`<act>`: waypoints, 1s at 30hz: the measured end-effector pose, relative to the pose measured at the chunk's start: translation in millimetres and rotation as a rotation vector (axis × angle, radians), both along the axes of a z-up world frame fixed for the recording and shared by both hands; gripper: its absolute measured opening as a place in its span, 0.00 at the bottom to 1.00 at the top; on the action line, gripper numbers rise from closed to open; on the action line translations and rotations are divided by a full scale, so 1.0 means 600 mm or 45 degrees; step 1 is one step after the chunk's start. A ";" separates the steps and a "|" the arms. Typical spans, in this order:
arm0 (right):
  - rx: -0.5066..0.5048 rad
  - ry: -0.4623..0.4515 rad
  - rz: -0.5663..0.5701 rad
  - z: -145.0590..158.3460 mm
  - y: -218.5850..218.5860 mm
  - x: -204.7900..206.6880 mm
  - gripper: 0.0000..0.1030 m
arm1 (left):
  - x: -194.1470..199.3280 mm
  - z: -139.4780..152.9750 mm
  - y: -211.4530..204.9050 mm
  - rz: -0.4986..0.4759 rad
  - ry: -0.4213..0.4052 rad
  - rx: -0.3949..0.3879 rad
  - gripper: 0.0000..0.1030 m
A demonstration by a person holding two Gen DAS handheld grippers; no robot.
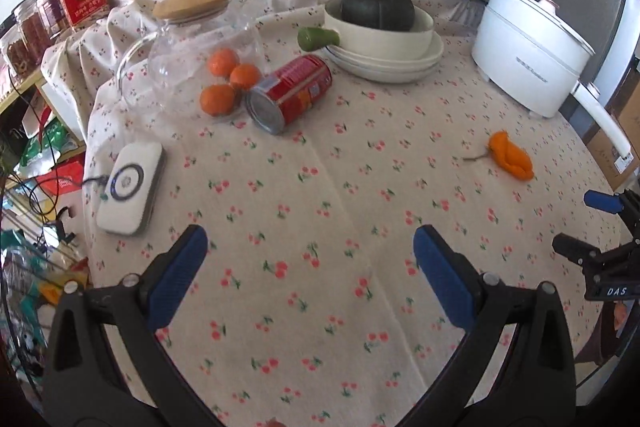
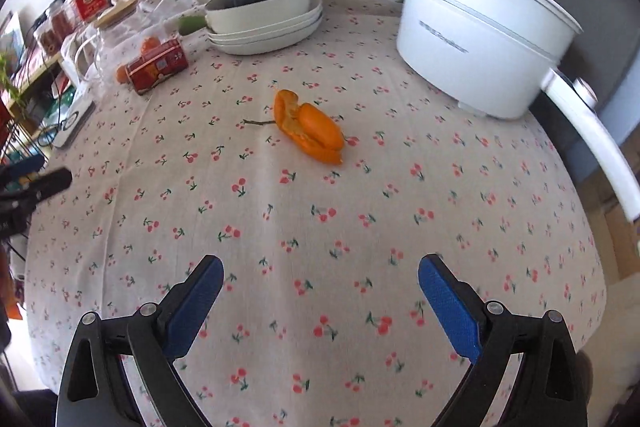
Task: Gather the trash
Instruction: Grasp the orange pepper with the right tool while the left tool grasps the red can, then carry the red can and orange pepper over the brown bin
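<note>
One orange peel (image 2: 310,133) — curled, split.

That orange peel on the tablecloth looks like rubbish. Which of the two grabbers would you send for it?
Probably the right gripper. The orange peel lies almost straight ahead of its open jaws with bare cloth between. From the left gripper the peel sits far off to the side.

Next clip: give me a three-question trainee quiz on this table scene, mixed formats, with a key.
1. True or false: the red can stands upright.
2. Which tool has the orange peel more directly ahead of it: A) left tool B) right tool?
3. Fill in: the dark squash sits in a white ____.

Key: 1. False, it lies on its side. 2. B. 3. Bowl, stacked on plates.
</note>
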State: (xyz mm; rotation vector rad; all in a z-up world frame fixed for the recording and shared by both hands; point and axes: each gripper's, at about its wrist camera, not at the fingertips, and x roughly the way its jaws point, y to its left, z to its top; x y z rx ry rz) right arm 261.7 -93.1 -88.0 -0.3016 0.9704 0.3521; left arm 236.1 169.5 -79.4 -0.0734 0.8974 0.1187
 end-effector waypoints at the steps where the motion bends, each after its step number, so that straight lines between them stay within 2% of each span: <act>1: -0.013 -0.006 0.026 -0.004 0.010 0.015 0.97 | 0.019 0.001 0.007 0.001 -0.014 0.010 0.99; 4: -0.025 -0.017 0.076 -0.015 0.033 0.056 0.96 | 0.074 0.003 0.018 -0.028 -0.040 0.046 0.98; 9: -0.029 -0.011 0.167 -0.034 0.070 0.112 0.94 | 0.163 -0.005 0.013 -0.134 -0.019 0.192 0.92; 13: -0.040 0.006 0.217 -0.050 0.089 0.144 0.84 | 0.216 -0.021 0.011 -0.190 0.048 0.240 0.81; 17: -0.037 0.022 0.236 -0.061 0.094 0.167 0.73 | 0.248 -0.043 0.007 -0.219 0.119 0.311 0.79; 20: -0.020 0.009 0.247 -0.058 0.094 0.176 0.70 | 0.263 -0.058 0.010 -0.228 0.170 0.310 0.74; 23: 0.015 0.009 0.253 -0.054 0.093 0.180 0.58 | 0.267 -0.074 0.010 -0.231 0.222 0.313 0.68; 25: 0.036 0.010 0.255 -0.052 0.094 0.175 0.49 | 0.259 -0.076 0.015 -0.225 0.221 0.228 0.54; 26: 0.051 0.017 0.258 -0.050 0.094 0.171 0.40 | 0.256 -0.076 0.019 -0.207 0.236 0.177 0.53; 28: 0.079 0.042 0.249 -0.045 0.090 0.164 0.30 | 0.240 -0.076 0.023 -0.168 0.243 0.122 0.53; 30: 0.092 0.069 0.225 -0.042 0.082 0.149 0.28 | 0.218 -0.075 0.021 -0.141 0.249 0.080 0.53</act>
